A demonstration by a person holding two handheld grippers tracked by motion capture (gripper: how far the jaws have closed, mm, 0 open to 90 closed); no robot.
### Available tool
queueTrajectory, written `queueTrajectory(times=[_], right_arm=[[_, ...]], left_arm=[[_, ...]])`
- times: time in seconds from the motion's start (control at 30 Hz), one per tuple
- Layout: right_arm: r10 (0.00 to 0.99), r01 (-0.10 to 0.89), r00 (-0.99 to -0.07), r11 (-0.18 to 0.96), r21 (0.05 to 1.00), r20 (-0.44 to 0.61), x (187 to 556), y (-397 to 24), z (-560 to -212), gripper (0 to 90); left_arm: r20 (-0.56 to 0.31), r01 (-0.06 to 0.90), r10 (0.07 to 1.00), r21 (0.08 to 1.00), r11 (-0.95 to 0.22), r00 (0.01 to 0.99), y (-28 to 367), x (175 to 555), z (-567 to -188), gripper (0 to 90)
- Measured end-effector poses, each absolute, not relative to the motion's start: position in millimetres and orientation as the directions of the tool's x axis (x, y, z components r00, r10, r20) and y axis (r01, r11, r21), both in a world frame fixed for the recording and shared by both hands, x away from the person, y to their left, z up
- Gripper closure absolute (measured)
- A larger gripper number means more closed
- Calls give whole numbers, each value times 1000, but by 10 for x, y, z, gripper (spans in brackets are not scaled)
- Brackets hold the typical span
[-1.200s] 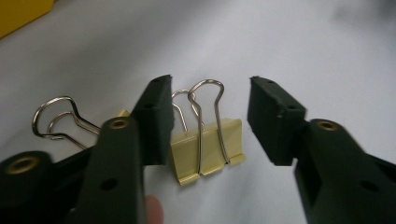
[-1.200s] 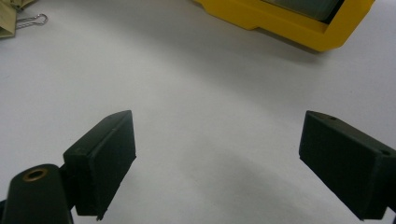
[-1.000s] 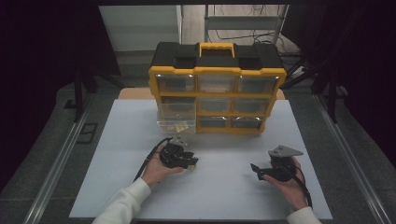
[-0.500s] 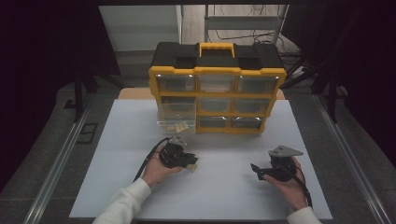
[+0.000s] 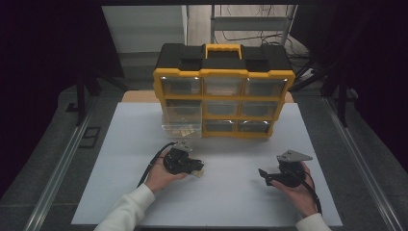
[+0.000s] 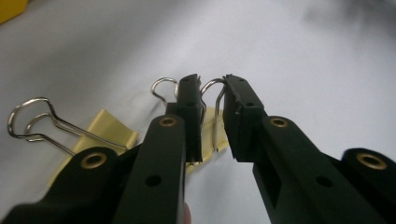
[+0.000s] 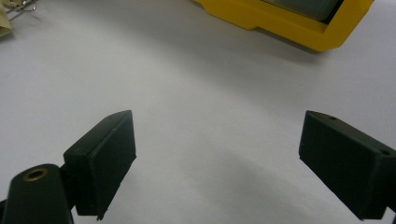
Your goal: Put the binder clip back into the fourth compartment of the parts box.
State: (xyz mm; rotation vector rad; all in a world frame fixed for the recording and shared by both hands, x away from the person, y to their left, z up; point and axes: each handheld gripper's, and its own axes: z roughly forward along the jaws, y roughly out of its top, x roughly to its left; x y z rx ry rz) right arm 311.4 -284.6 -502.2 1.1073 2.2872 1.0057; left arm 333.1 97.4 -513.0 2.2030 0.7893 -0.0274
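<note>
On the white mat, my left gripper (image 5: 194,168) lies low over two yellow binder clips (image 5: 197,172). In the left gripper view its jaws (image 6: 212,81) have just been closing, and a narrow gap is left between them. The wire handle of one yellow binder clip (image 6: 215,105) fills that gap and touches both pads. The second binder clip (image 6: 109,128) lies loose on the mat to the left, with its wire handles raised. My right gripper (image 5: 263,173) rests in the person's hand at the right of the mat; its jaws (image 7: 219,140) stand wide open over bare mat.
A yellow and black drawer organizer (image 5: 223,77) stands at the back of the white mat (image 5: 120,144). Its lower left clear drawer (image 5: 182,122) is pulled out and holds several yellow clips. The organizer's base (image 7: 280,23) shows ahead of my right gripper.
My left gripper's jaws have drawn together around the clip beside it. Both hands have stayed where they were.
</note>
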Motion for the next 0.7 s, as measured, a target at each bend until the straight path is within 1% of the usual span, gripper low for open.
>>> queueTrajectory(times=[0.07,0.13,0.17,0.27,0.7], right_arm=[[797,504,-603,426,752,-47,3114,-2846,-5022,116],[796,503,-603,426,752,-48,3114,-2847,-5022,116],[796,503,-603,427,752,-49,3114,-2847,-5021,116],[796,502,-603,427,752,-50,3113,-2848,-5020,116],[795,500,-604,428,753,-51,3112,-2848,-5018,116]], left_arm=[[-266,544,521,669,-506,811,979,3326,-5122,798],[-289,551,511,675,-491,810,990,3320,-5104,885],[-278,544,511,673,-500,814,992,3316,-5095,886],[-280,540,503,676,-502,818,1000,3301,-5082,887],[-281,521,492,717,-463,824,1057,3241,-4971,887]])
